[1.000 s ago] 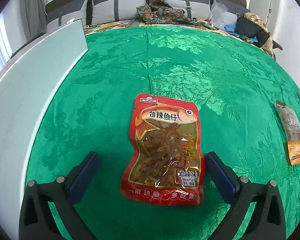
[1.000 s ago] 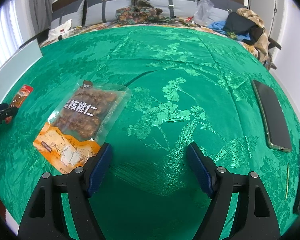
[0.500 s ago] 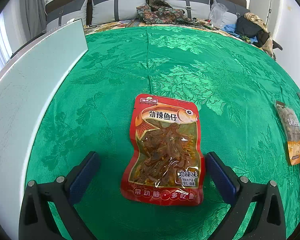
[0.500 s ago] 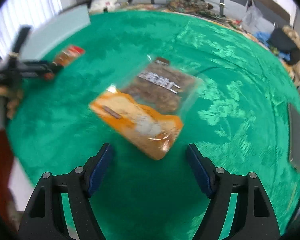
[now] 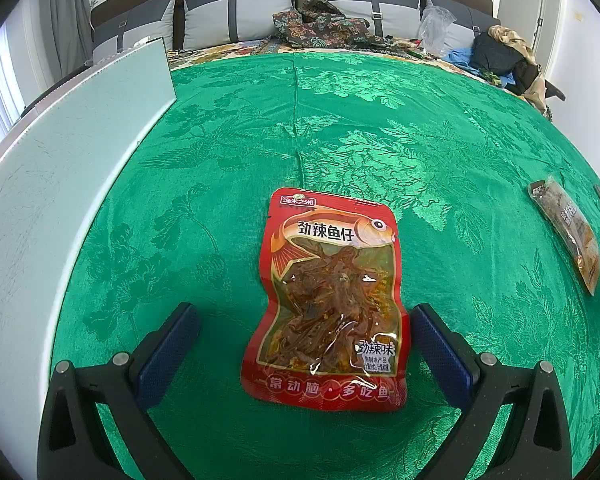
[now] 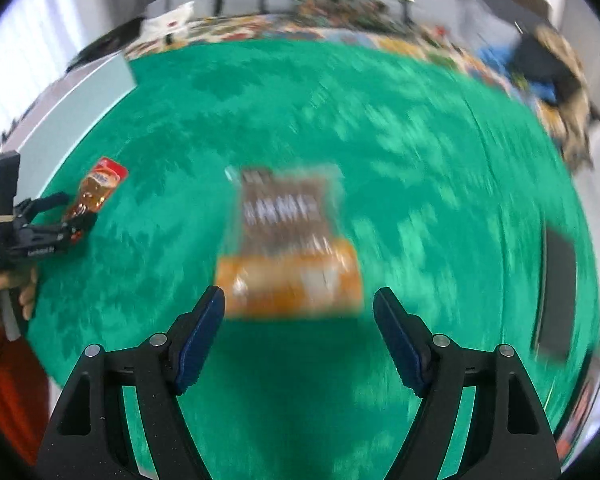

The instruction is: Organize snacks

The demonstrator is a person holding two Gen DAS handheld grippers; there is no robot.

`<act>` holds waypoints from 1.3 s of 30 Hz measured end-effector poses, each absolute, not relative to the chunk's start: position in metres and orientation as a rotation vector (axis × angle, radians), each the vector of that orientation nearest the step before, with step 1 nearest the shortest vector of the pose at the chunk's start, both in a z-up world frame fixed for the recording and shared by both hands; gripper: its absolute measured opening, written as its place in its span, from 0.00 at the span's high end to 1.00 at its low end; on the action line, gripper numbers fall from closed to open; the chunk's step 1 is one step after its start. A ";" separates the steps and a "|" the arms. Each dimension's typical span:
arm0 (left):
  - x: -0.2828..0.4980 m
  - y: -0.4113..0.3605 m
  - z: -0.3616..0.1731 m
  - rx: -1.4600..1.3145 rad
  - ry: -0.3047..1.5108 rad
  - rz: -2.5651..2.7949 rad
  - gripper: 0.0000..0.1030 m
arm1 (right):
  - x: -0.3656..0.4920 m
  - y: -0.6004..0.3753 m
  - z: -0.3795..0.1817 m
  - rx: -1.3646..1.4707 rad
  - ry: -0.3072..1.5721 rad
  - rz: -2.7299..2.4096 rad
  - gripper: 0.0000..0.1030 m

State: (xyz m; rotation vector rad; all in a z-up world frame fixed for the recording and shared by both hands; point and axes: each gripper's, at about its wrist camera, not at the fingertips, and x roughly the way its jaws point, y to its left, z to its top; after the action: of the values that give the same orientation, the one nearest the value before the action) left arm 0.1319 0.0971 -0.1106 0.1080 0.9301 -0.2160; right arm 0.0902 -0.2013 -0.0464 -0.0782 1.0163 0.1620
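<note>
Right wrist view, blurred: right tool (image 6: 295, 308) spread wide, empty, probably just short of the walnut packet (image 6: 289, 240); centre over it, lower squarely before clamping.

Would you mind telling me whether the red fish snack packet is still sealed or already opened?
Sealed, as far as shows: the red fish snack packet lies flat on the green cloth with its edges unbroken.

- right gripper (image 6: 295, 316) jaws wide apart, nothing between pads
- blurred orange-and-clear snack bag (image 6: 289, 244) flat on green cloth (image 6: 420, 168), just beyond fingertips
- left gripper (image 6: 65, 210) at far left, straddling red snack pack (image 6: 97, 190)
- dark phone (image 6: 556, 292) at right edge
</note>
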 end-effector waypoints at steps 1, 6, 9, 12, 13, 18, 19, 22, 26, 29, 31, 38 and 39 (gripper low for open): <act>0.132 0.097 -0.111 0.108 0.930 -0.216 0.00 | 0.104 -0.194 -0.049 -0.118 1.022 0.173 0.22; 0.132 0.097 -0.111 0.108 0.930 -0.216 0.00 | 0.161 -0.176 -0.084 -0.200 1.174 0.213 0.22; 0.132 0.097 -0.111 0.108 0.930 -0.216 0.00 | 0.171 -0.169 -0.092 -0.228 1.185 0.189 0.16; 0.132 0.097 -0.111 0.108 0.930 -0.216 0.00 | 0.174 -0.176 -0.100 -0.145 1.221 0.150 0.08; 0.132 0.097 -0.111 0.108 0.930 -0.217 0.00 | 0.175 -0.184 -0.102 -0.067 1.231 0.141 0.07; 0.149 0.094 -0.106 0.183 1.040 -0.306 0.00 | 0.170 -0.189 -0.102 -0.050 1.189 0.110 0.07; 0.157 0.092 -0.105 0.205 1.086 -0.325 0.00 | 0.170 -0.189 -0.102 -0.046 1.197 0.104 0.07; 0.170 0.087 -0.104 0.234 1.160 -0.332 0.00 | 0.177 -0.186 -0.102 -0.046 1.229 0.095 0.08; 0.165 0.079 -0.094 0.254 1.126 -0.377 0.40 | 0.179 -0.183 -0.100 -0.058 1.242 0.092 0.17; 0.162 0.079 -0.091 0.254 1.119 -0.386 0.56 | 0.174 -0.187 -0.096 -0.027 1.243 0.112 0.31; 0.158 0.084 -0.089 0.223 1.123 -0.378 0.56 | 0.169 -0.194 -0.094 0.011 1.250 0.127 0.32; 0.129 0.111 -0.062 0.059 1.055 -0.388 0.56 | 0.140 -0.221 -0.067 0.269 1.174 0.222 0.32; 0.125 0.118 -0.055 0.036 1.048 -0.387 0.56 | 0.137 -0.216 -0.066 0.240 1.184 0.224 0.32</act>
State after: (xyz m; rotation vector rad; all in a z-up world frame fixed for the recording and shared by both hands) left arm 0.1250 0.1183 -0.0553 0.0355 1.0481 -0.3871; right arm 0.1370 -0.2164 -0.0655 0.2403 1.1836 0.2239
